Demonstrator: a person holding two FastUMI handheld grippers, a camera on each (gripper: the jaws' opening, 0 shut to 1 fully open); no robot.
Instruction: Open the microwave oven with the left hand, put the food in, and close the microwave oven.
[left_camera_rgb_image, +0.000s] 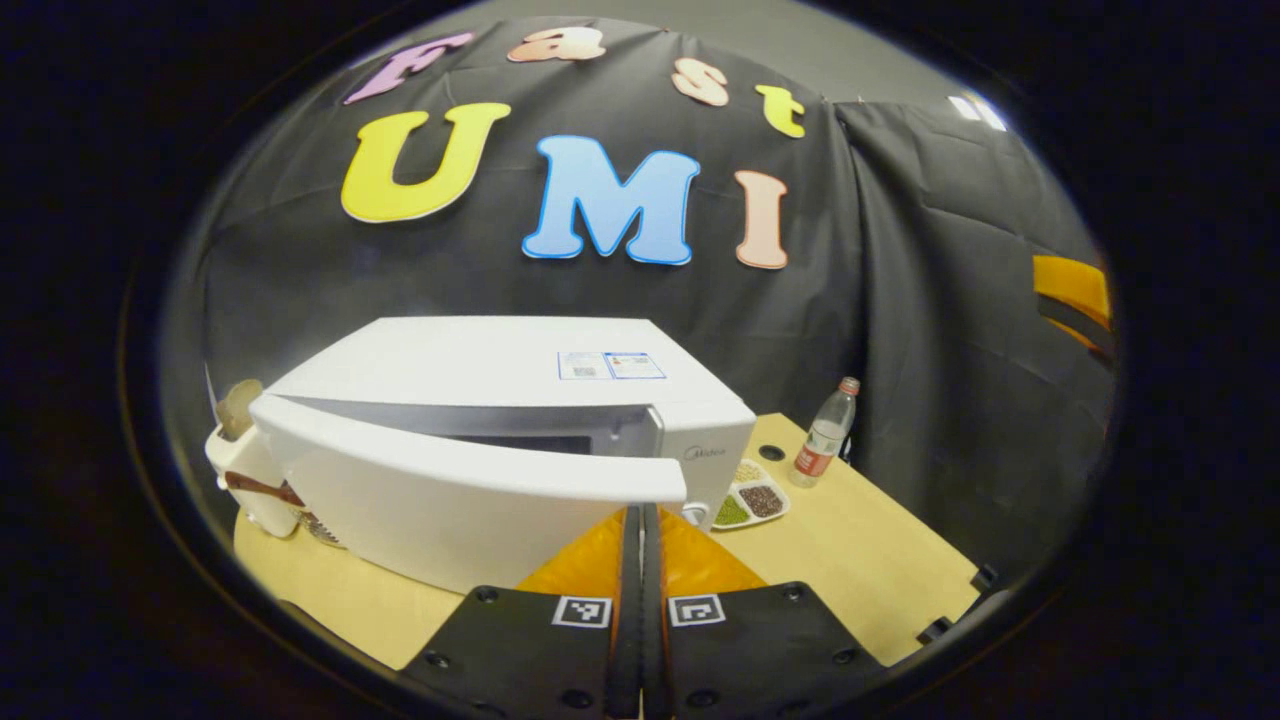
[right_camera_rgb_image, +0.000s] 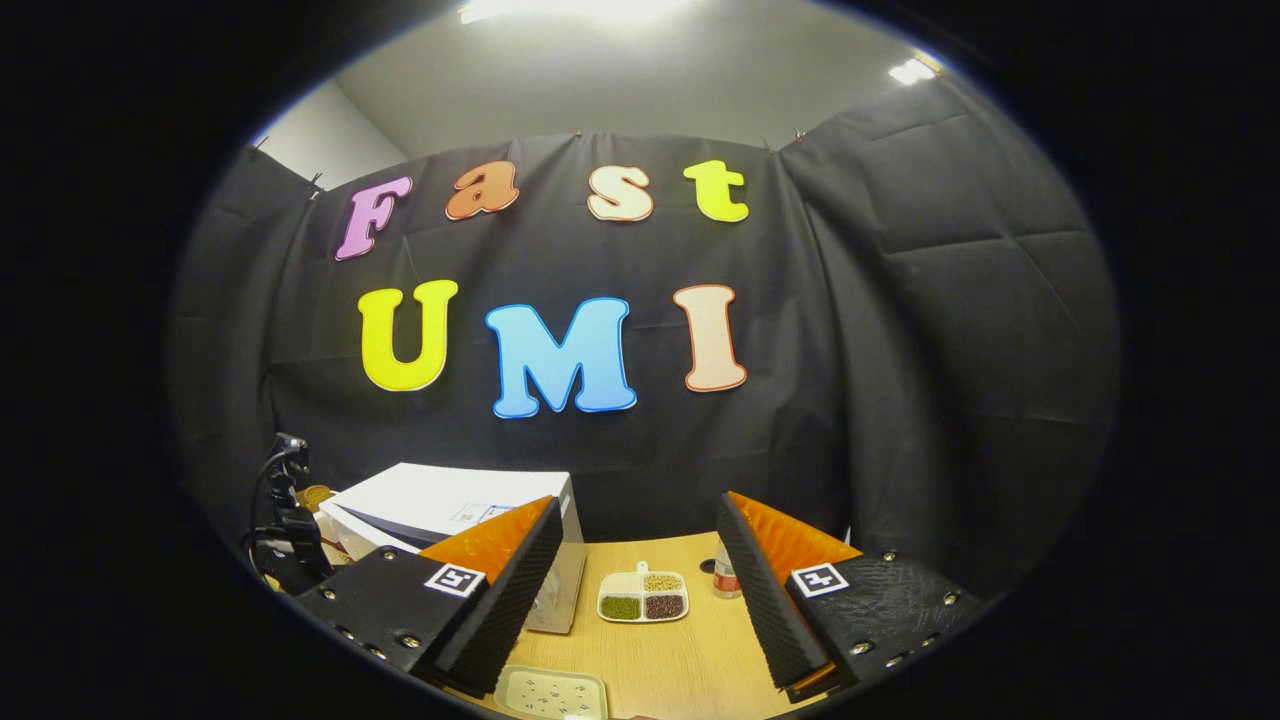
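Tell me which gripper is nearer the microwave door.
Left. The left gripper, fingers together, is right at the partly open microwave door; the right gripper, open, hangs back over the table.

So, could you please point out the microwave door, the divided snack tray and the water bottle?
microwave door (left_camera_rgb_image: 430, 500): left gripper view, front panel.
divided snack tray (right_camera_rgb_image: 643, 597): right gripper view, middle divider.
water bottle (left_camera_rgb_image: 822, 445): left gripper view, label.

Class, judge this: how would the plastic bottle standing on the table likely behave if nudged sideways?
The bottle stands tall and narrow, so it would probably tip easily. Once down, its round body would likely roll on the smooth table. It looks like thin plastic, so probably light.
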